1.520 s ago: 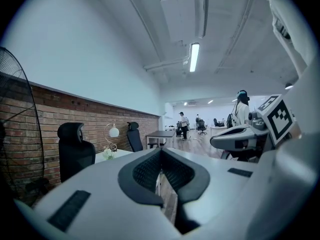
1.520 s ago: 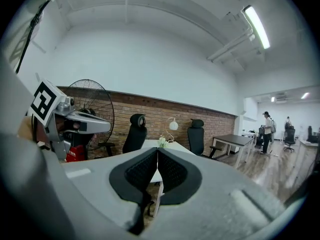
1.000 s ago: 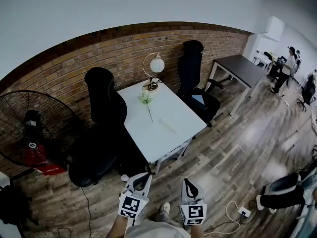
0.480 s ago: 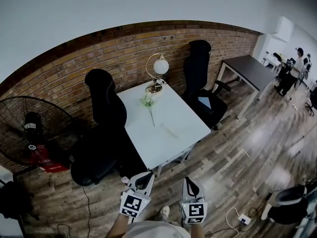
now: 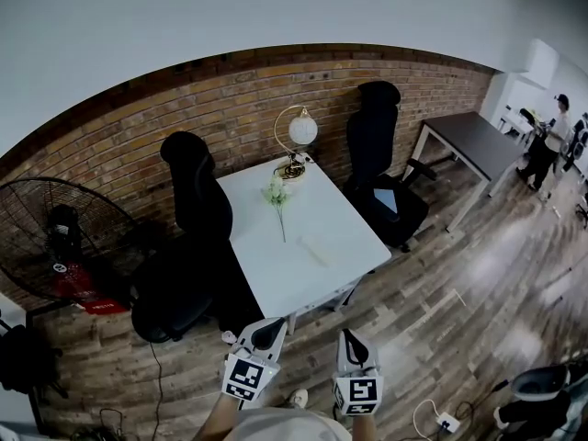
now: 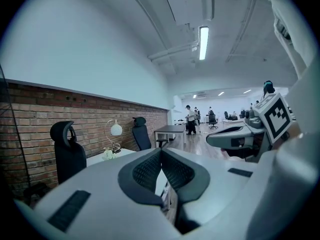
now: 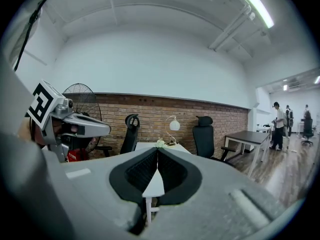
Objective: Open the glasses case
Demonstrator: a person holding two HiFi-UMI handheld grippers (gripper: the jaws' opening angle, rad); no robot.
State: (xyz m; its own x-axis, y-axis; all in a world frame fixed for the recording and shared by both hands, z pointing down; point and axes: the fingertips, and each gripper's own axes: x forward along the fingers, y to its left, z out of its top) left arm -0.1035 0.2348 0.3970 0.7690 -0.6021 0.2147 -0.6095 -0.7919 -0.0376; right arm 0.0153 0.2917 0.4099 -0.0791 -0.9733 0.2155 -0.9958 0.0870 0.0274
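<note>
Left gripper (image 5: 268, 331) and right gripper (image 5: 351, 340) both clenched empty, well short of white table (image 5: 344, 217); glasses case (image 5: 311, 252) on its near half, flower (image 5: 277, 194) and lamp (image 5: 301, 129) farther back, black chairs (image 5: 197, 191) flanking.

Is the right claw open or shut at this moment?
Shut. In its own view the two dark pads of the right claw meet along one line, with nothing between them.

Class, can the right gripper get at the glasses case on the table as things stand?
Probably not: the right gripper hangs short of the table, and the glasses case lies farther in. Nothing blocks it.
</note>
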